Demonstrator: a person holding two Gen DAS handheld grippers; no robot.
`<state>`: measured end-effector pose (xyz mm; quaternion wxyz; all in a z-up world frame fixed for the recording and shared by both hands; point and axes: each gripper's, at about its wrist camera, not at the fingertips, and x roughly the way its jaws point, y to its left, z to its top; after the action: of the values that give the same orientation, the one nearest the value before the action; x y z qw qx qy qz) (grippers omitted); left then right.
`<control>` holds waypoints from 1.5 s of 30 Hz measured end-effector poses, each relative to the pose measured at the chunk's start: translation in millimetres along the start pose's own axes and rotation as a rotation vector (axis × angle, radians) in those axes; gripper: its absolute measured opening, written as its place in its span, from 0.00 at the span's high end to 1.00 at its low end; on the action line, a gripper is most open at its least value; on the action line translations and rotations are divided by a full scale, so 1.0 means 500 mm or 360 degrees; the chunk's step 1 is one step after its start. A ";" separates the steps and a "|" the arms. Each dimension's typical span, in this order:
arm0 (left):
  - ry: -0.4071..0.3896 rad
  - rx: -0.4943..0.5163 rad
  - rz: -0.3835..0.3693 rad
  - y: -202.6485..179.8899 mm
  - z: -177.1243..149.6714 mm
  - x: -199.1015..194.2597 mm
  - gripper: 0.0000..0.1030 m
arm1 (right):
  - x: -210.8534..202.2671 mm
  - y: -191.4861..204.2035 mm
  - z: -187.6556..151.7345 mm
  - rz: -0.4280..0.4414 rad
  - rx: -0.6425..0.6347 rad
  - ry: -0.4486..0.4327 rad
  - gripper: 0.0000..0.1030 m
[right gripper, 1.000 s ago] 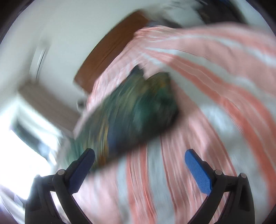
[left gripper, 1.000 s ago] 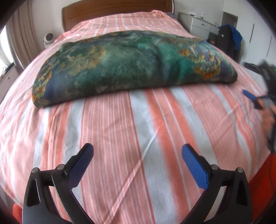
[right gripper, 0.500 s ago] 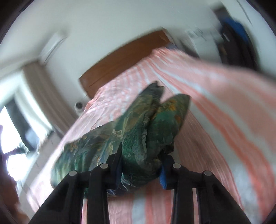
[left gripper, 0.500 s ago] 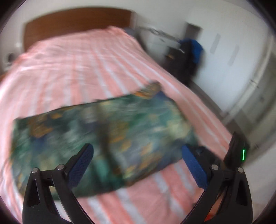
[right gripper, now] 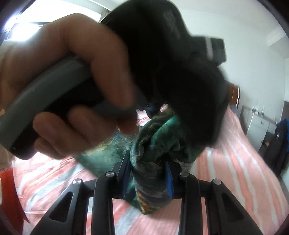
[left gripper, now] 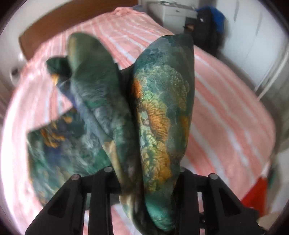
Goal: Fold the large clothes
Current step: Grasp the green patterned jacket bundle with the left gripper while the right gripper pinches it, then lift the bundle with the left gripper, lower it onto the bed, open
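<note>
The garment (left gripper: 159, 115) is a large green and blue cloth with orange flower print. My left gripper (left gripper: 144, 182) is shut on a thick bunch of it, which stands up in two lobes in front of the camera; the rest trails down to the left onto the bed. In the right wrist view my right gripper (right gripper: 148, 180) is shut on another bunch of the same garment (right gripper: 150, 157), with blue pads (right gripper: 168, 179) showing beside the cloth. The hand (right gripper: 72, 76) holding the left gripper fills the upper part of that view, very close.
The bed (left gripper: 225, 108) has a pink, white and grey striped cover and a wooden headboard (left gripper: 54, 23). A white dresser (left gripper: 173, 10) and a dark bag with blue cloth (left gripper: 211, 23) stand to the right of the bed. Something red (left gripper: 252, 195) lies at the bed's near right edge.
The left gripper was open over the bed and is now shut on the garment. The right gripper closed on the garment half a second ago. Both ends are now lifted and brought close together.
</note>
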<state>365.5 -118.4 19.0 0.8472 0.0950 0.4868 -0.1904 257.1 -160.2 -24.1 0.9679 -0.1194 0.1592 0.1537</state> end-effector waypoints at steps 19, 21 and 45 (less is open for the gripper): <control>-0.0116 -0.0825 0.0077 0.607 -0.194 0.010 0.78 | -0.077 -0.145 -0.241 0.0133 0.0611 0.0422 0.05; -0.0099 -0.0907 0.0073 0.630 -0.229 0.041 0.77 | -0.058 -0.147 -0.249 0.0128 0.0615 0.0457 0.05; -0.0559 -0.1021 0.0232 0.656 -0.312 -0.123 0.08 | -0.084 -0.126 -0.285 0.0144 0.0634 0.0480 0.05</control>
<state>350.7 247.9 -15.0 0.9158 -0.1751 0.3608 0.0194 201.7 -269.2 -129.1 0.9297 0.0593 0.3342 0.1429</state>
